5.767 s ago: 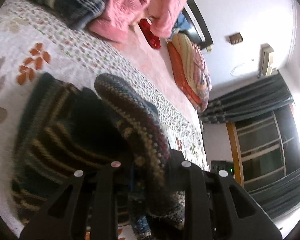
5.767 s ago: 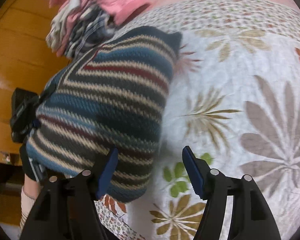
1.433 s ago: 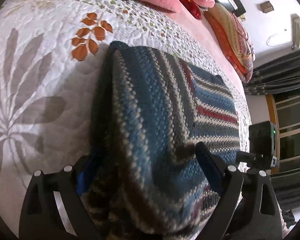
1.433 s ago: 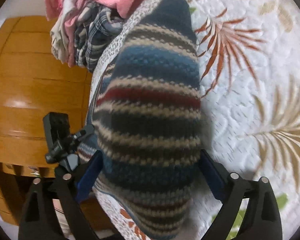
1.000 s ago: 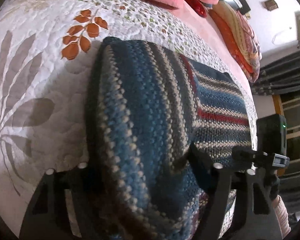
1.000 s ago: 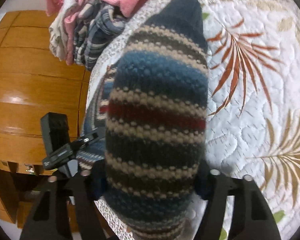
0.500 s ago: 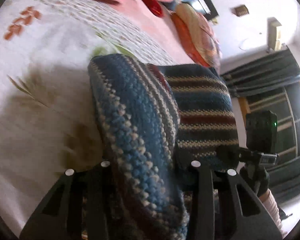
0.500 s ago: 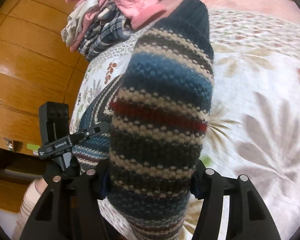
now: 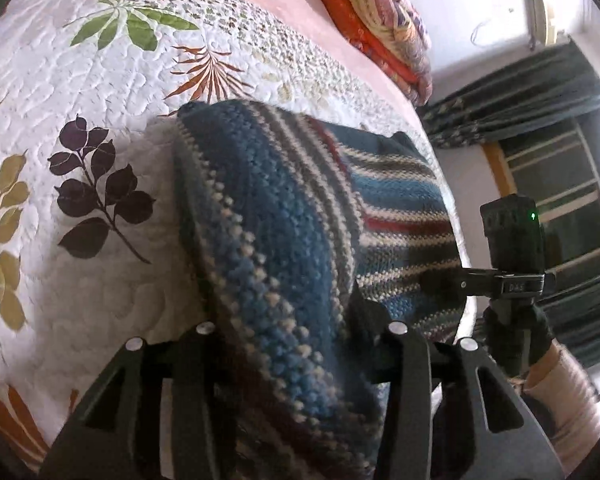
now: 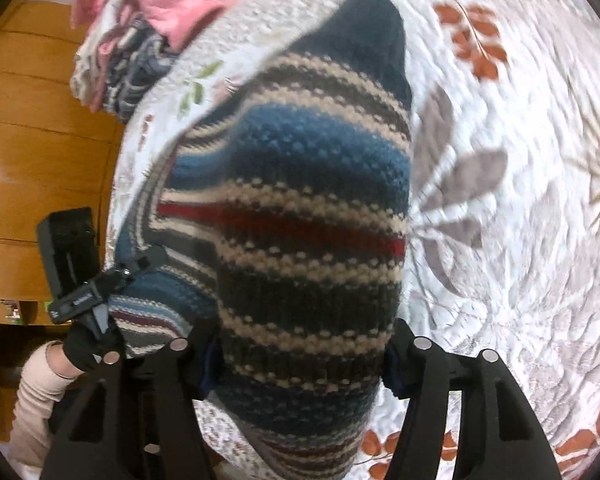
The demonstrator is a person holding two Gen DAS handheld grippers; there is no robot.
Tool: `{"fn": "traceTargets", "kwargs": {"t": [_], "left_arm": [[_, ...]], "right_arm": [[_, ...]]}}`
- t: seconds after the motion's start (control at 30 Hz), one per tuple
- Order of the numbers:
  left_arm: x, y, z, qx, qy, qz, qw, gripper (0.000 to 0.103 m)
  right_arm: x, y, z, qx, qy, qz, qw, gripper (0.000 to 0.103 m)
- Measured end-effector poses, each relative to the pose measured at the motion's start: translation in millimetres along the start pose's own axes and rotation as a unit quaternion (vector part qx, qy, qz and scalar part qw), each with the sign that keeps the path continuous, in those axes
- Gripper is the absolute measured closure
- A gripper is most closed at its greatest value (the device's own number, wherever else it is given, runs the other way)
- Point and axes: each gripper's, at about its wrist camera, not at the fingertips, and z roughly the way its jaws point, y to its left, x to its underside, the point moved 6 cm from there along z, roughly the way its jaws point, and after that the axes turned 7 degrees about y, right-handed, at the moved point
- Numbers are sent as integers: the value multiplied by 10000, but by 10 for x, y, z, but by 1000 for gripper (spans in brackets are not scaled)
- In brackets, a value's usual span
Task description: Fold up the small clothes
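We have both tongs clamped on the folded blue, cream and red striped knit sweater (image 9: pixel 284 216): left gripper (image 9: pixel 296 336) and right gripper (image 10: pixel 300 344) each pinch a near bunched edge. It lies on the white leaf-print quilted bedspread (image 9: pixel 112 80).

The left hand-held gripper (image 9: pixel 296 344) clamps a folded striped sweater (image 9: pixel 300 216) over a leaf-print quilt (image 9: pixel 100 92).

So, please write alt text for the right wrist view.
The right gripper clamps a folded striped knitted garment in blue, cream, red and grey above a white quilted bedspread with leaf prints. The left gripper holds its other end.
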Motion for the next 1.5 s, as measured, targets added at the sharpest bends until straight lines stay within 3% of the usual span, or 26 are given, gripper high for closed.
{"fn": "traceTargets", "kwargs": {"t": [0.07,0.23,0.37,0.57,0.63,0.8,0.97,1.03,1.07,1.13,1.33,1.5], "left_arm": [[-14,26,65,-239,38,400,9989,55],[3,21,88,-404,66,578,9975,52],[-37,-31,39,-527,165,255,9981,47],[66,-205,-438,-1331,-2,27,9911,48],[144,-304,-587,-1391,-109,-74,9902,48],[460,-617,-614,-1095,-2,-194,9938,46],[715,-685,-355,-1463,325,-205,9885,45],[740,-612,-243,-1576,476,-297,9859,52],[748,-593,-206,-1556,520,-310,9860,67],[745,-547,-153,-1600,612,-336,9846,85],[743,-372,-171,-1844,621,-463,9798,89],[756,-279,-54,-1966,717,-295,9774,87]], "right_arm": [[8,-57,52,-5,-35,55,10000,35],[69,-139,141,13,-71,164,9998,27],[129,-108,27,308,-94,161,9994,23],[279,93,-386,835,-510,18,9952,21],[385,129,-544,924,-699,-7,9933,21],[660,205,-702,871,-882,72,9923,21],[859,414,-744,831,-1078,-94,9906,20],[902,483,-726,807,-1105,-136,9905,20],[939,504,-719,786,-1111,-158,9906,20],[982,533,-683,799,-1081,-216,9907,20],[1054,486,-596,926,-978,-295,9904,20],[1005,378,-401,1076,-774,-190,9910,21]]}}
